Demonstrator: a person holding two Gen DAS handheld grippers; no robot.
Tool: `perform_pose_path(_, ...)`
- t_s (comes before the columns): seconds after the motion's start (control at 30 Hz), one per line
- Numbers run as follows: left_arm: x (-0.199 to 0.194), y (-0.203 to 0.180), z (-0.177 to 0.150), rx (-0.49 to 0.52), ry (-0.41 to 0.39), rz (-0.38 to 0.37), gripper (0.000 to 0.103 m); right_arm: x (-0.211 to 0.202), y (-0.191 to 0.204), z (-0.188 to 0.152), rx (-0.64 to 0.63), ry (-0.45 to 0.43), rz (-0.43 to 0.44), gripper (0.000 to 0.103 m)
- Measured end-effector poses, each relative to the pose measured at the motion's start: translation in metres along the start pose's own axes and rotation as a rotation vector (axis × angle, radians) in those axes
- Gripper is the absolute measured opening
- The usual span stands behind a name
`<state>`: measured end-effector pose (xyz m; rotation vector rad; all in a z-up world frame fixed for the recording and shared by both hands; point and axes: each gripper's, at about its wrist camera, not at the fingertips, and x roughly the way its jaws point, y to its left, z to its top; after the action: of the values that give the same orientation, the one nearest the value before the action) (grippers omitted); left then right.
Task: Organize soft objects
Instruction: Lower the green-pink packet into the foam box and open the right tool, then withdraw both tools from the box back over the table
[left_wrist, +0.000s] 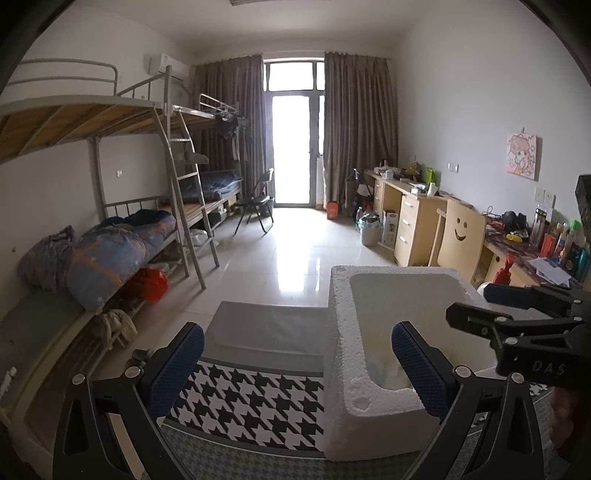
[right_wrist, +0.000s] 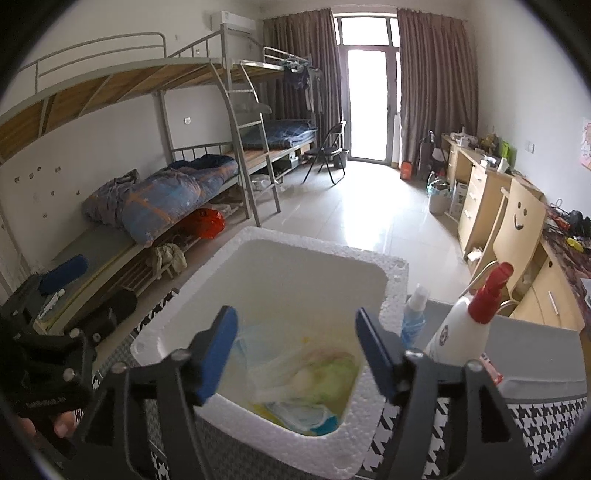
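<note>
we have the white foam box on the houndstooth cloth, and from the right wrist view it fills the middle of the frame, its opening facing up toward us. inside it, low at about 6 o'clock of the cavity, lie the soft objects: a blurred heap of pale green, white and blue pieces, apparently in clear wrapping. the heap's long axis runs roughly from 10 o'clock to 4 o'clock across the box floor. the right gripper hangs right over the heap with its blue pads spread wide and nothing between them, so we judge it the nearer hand by far. the left gripper also stands spread and empty, one pad out over the cloth and the other over the box cavity, straddling the box's near wall. a white bottle with a red cap and a small blue spray bottle stand just outside the box at 3 o'clock.
</note>
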<state>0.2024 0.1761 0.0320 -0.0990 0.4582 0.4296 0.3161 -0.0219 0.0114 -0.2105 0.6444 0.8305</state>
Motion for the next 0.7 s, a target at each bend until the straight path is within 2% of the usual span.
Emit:
perform_pose_path(0.3,-0.016,-0.003,0.002,0.001,-0.027,-0.021,0.102,-0.025,-0.001,0.001,0.009,-0.041,-0.01,0.073)
perform_pose_path(0.4,-0.024,-0.007,0.002,0.008,-0.036,-0.025,0.102,-0.034,0.001,-0.002,0.01,-0.054,-0.021,0.079)
perform_pose_path(0.7,-0.047,-0.017,0.001,0.026,-0.063,-0.027,0.102,-0.058,0.005,-0.005,0.009,-0.095,-0.038,0.085)
